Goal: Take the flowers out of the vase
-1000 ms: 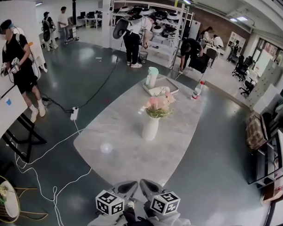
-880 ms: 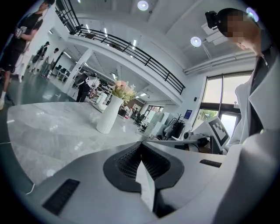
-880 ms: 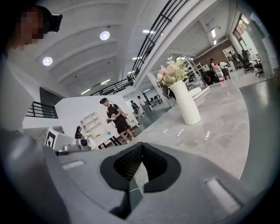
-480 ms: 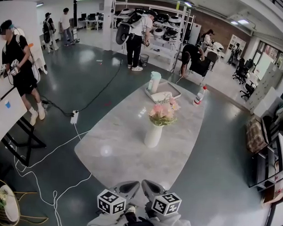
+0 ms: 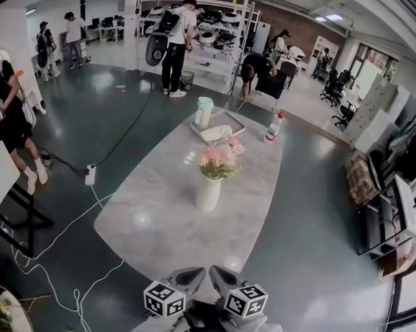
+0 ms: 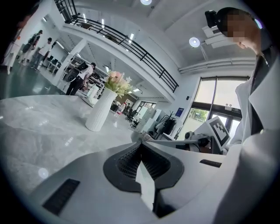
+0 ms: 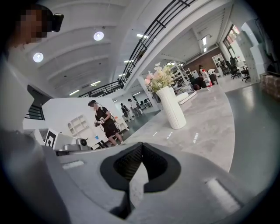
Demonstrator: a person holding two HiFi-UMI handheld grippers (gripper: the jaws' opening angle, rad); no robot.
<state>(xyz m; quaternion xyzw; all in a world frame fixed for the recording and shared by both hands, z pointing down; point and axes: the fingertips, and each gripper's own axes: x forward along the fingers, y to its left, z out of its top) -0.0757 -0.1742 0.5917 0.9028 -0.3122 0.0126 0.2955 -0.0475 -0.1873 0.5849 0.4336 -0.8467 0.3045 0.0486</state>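
Note:
A white ribbed vase (image 5: 208, 193) stands near the middle of a pale marble table (image 5: 158, 228), with pink and cream flowers (image 5: 219, 159) in it. The same vase (image 6: 99, 109) shows far off in the left gripper view, and again as the vase (image 7: 171, 108) in the right gripper view. My left gripper (image 5: 189, 275) and right gripper (image 5: 219, 274) sit side by side at the table's near edge, well short of the vase. Both have jaws shut with nothing between them.
At the table's far end are a tray (image 5: 219, 126), a pale green jug (image 5: 204, 112) and a bottle with a red cap (image 5: 273, 128). Cables (image 5: 62, 232) trail over the floor at left. Several people stand around the room.
The view has shifted, so the table and vase sit slightly more to the left and lower. Both grippers stay shut at the bottom edge.

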